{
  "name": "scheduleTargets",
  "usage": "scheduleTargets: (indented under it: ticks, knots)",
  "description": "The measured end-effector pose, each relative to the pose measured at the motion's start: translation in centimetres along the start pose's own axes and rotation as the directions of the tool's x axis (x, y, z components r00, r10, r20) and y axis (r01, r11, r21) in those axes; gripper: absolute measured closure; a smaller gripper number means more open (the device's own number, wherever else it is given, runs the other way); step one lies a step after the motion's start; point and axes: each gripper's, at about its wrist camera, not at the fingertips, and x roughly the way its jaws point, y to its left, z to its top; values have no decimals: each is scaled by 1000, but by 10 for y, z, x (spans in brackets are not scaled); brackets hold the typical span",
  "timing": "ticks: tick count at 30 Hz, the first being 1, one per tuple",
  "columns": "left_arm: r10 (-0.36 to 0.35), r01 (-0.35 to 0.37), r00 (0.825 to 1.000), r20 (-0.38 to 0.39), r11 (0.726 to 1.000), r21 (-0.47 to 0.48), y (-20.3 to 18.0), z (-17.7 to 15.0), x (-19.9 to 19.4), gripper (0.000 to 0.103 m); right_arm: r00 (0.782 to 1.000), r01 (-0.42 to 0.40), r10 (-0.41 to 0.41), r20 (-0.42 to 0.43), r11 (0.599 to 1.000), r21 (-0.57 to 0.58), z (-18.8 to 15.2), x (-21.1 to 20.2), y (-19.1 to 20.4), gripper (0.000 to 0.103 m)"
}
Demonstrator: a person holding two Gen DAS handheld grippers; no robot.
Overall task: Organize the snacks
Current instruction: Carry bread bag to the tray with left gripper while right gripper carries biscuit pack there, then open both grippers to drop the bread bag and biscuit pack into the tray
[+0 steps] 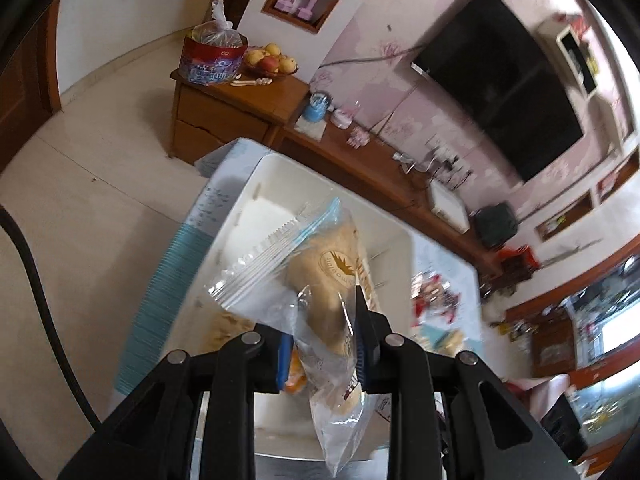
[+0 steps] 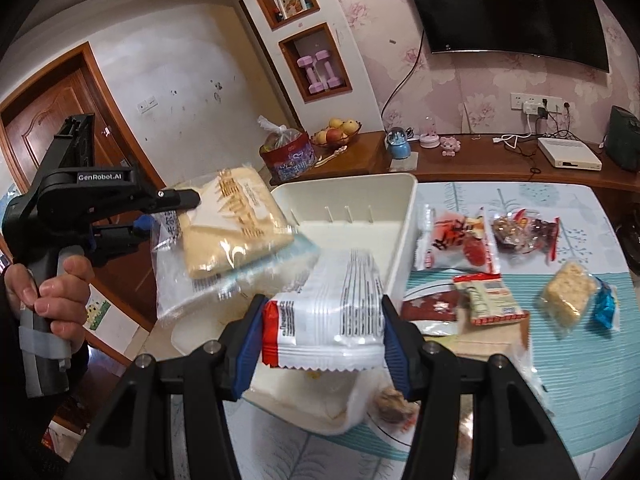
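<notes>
Two grippers [image 1: 324, 354] [image 2: 320, 344] clamping snack packets [image 1: 320, 280] [image 2: 332, 312], seemingly above bin rim [image 2: 404, 240]

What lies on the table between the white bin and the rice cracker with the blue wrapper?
In the right wrist view, three snack packets lie between white bin and rice cracker.

Motion-blurred snack packets [image 1: 434, 300] beyond the bin [image 1: 400, 248]

I read "GenRobot.AI" in white on the black body of the left tongs [image 2: 176, 210]. Print on the snack packets, including a barcode on the white packet [image 2: 332, 312], stays illegible to me.
</notes>
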Motion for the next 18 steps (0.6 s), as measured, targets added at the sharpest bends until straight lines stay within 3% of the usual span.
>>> scheduleTargets:
  ticks: [5, 8, 18]
  knots:
    - [33, -31, 999, -41, 999, 34, 3, 1, 9, 80, 997, -47, 44, -69, 998, -37, -5, 25, 16, 49]
    - [45, -43, 998, -44, 998, 38, 5, 4, 11, 77, 996, -68, 65, -56, 996, -52, -5, 27, 27, 47]
    - [45, -41, 998, -47, 995, 91, -2, 1, 9, 59, 997, -62, 60, -56, 997, -38, -6, 17, 28, 47]
